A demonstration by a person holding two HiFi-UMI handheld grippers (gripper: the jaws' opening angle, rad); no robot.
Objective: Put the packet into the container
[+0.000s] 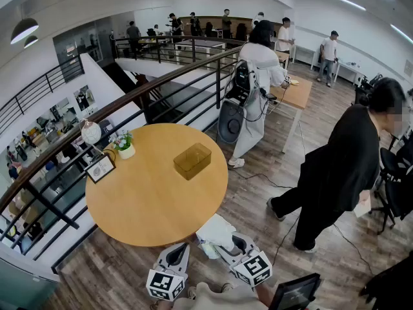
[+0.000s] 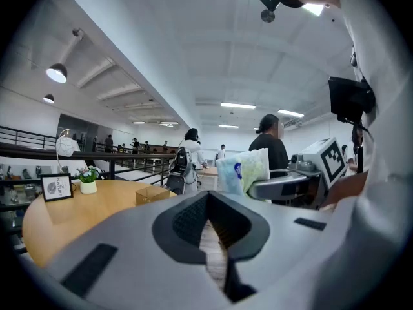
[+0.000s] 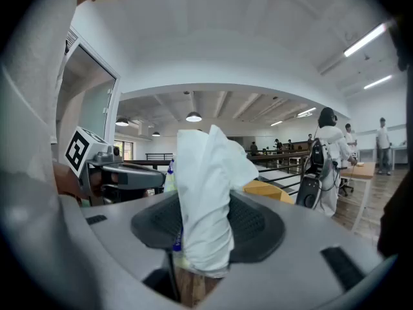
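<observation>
Right gripper view has the white packet [image 3: 206, 199] standing upright between the jaws of the right gripper [image 3: 206, 223], which are clenched on its lower part while its crumpled top sticks up above the pads. In the head view the packet [image 1: 216, 232] sits at the near right edge of the round wooden table [image 1: 148, 205], well short of the amber see-through container [image 1: 192, 160], which rests further in on the tabletop.

The left gripper [image 2: 208, 202] has its jaws closed together with nothing between them; only a strip of floor shows past the pads.

At the far left of the table stand a small potted plant [image 1: 124, 148], a picture frame [image 1: 100, 168] and a globe lamp [image 1: 91, 132]. A dark railing [image 1: 148, 89] curves behind the table along a balcony edge, with a lower level visible beyond it. On the plank floor [image 1: 258, 192] to the right a person in black [image 1: 342, 166] walks by, and a person in white [image 1: 255, 76] stands further off at a desk.

Both grippers are held low at the near side of the table, side by side, jaws pointing out toward it, the left gripper [image 1: 179, 250] just left of the right gripper [image 1: 227, 243].
</observation>
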